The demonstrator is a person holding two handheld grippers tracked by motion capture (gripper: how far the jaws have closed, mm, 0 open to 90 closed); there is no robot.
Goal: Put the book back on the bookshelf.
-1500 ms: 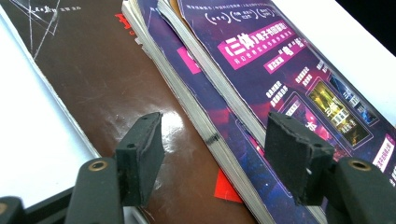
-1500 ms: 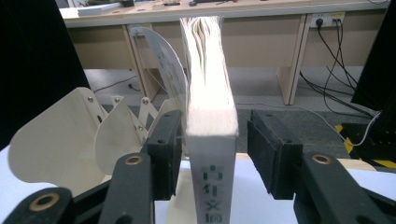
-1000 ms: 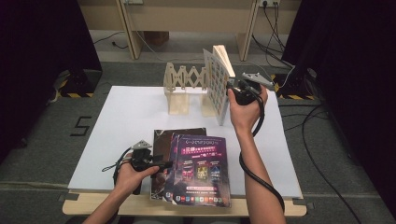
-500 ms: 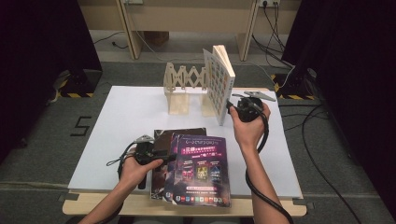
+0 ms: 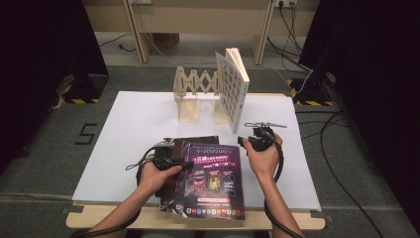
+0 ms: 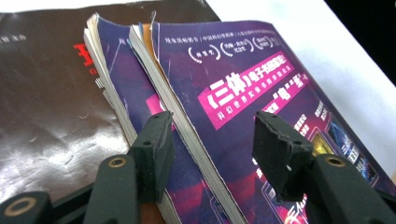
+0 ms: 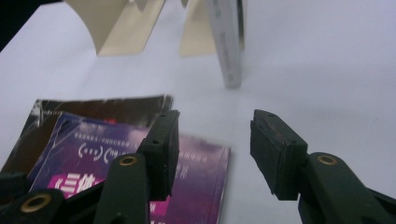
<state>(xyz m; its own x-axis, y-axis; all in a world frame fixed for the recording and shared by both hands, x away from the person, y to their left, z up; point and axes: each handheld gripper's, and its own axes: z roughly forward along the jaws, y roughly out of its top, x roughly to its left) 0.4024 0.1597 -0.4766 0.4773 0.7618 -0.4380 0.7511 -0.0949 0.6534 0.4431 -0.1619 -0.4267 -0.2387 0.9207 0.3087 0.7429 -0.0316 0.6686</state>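
Lower centre of the high view: a fanned stack of three books lies flat on the white sheet (image 5: 129, 129) covering the table. The top purple book (image 5: 214, 179) overlaps a second purple book (image 6: 140, 116), which in turn overlaps a dark brown book (image 5: 195, 140) at the bottom.

The left gripper (image 5: 174, 162) sits at the left edge of the stack. In the left gripper view its jaws straddle the page edge of the top purple book, one jaw above the cover and one at the pages beside it; they have just been closing but are not yet pressed home, so nothing is held.

The right gripper (image 5: 246, 142) hangs just beyond the top purple book's upper right corner, its jaws wide apart and empty (the right gripper view shows bare sheet between them).

Upper centre of the high view: a wooden accordion rack (image 5: 197, 91) with one white book (image 5: 233, 87) already standing upright at its right end.

Step in hand, as judged: securing the top purple book for transfer to the rack. The next move calls for the left jaws to close fully on that book alone, without catching the second one, then lift its edge so the right gripper can take hold.
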